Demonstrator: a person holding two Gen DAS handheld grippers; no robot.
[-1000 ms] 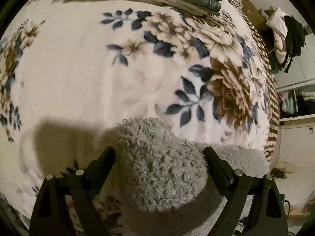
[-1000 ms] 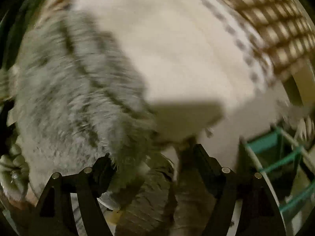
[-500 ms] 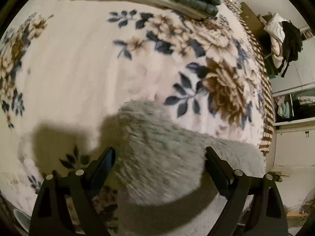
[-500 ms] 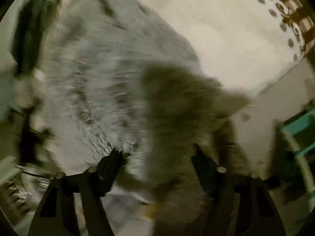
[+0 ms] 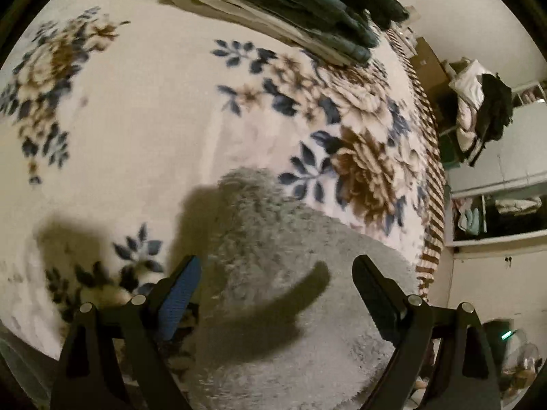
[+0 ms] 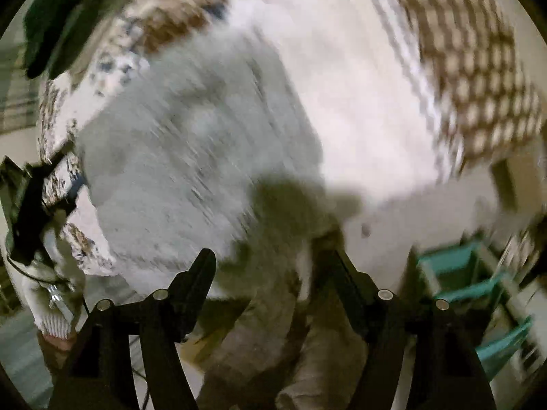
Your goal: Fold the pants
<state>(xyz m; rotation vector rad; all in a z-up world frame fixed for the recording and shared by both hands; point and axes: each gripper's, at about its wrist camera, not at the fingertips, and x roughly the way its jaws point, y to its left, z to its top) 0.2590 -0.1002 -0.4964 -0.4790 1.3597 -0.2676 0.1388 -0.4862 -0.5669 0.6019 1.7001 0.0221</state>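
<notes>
Hovering with jaws spread, the left gripper (image 5: 277, 280) hangs over grey fleece pants (image 5: 294, 307) lying at the near edge of a floral blanket (image 5: 143, 130); the right gripper (image 6: 270, 273) (view blurred), jaws just opening, pads gripping nothing, points at the same pants beside folded dark clothes (image 5: 307, 3).

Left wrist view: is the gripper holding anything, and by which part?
Nothing held: the left gripper is open over the pants, pads apparently clear of the fabric.

A floral blanket (image 5: 143, 130) carries fuzzy grey pants (image 5: 307, 307) and folded clothes (image 5: 307, 17).
</notes>
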